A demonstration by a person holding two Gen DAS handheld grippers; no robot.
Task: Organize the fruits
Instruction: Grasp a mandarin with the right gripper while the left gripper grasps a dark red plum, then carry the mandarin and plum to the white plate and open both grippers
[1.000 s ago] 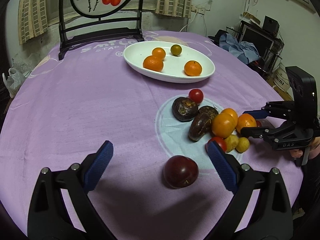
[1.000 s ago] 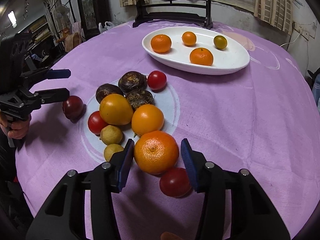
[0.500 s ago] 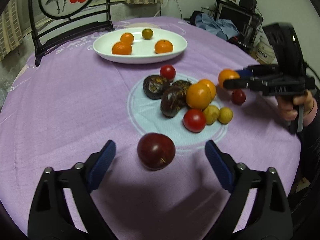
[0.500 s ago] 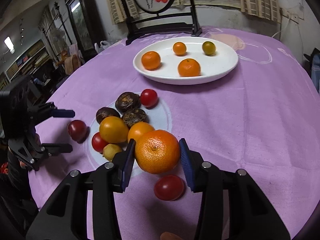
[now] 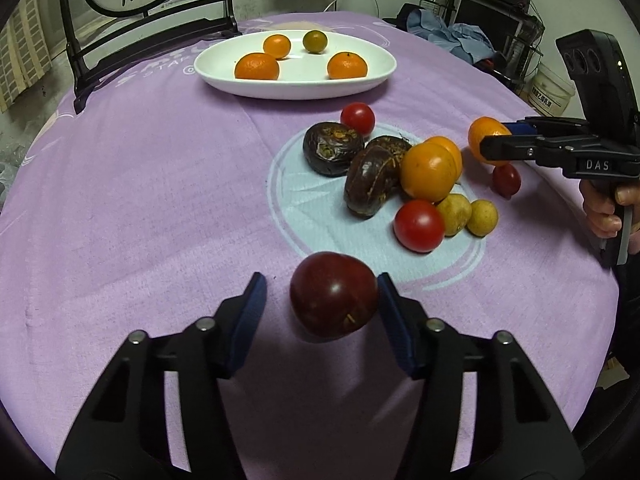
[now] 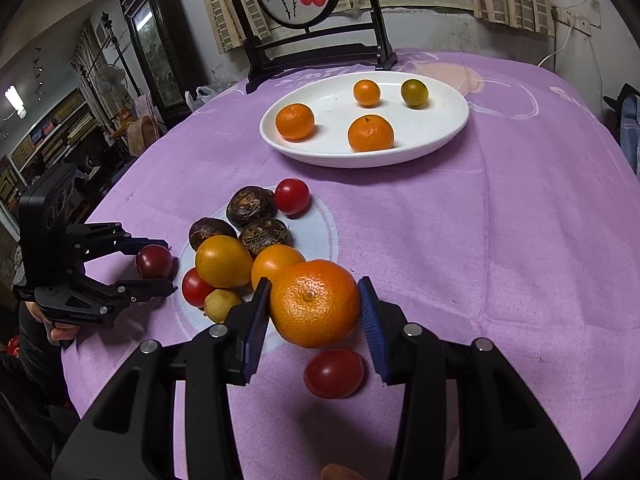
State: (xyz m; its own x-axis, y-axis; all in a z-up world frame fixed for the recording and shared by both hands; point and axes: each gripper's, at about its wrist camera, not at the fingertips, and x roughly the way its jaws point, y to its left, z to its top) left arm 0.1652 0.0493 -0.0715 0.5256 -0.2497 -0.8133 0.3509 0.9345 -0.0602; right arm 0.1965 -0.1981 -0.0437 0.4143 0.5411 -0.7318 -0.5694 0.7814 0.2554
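My left gripper is open around a dark red plum on the purple cloth; the right finger touches it and a gap shows at the left finger. It also shows in the right wrist view. My right gripper is shut on a big orange and holds it above the cloth, over a red tomato. A heap of fruit lies mid-table. A white plate at the far side holds three oranges and a green citrus.
A round table with a purple cloth. A black chair stands behind the plate. The table edge lies close to my right hand. Shelves and clutter stand around the room.
My left gripper has narrowed around the plum and moved up to it. My right gripper has lifted the orange a little higher and stays shut on it.
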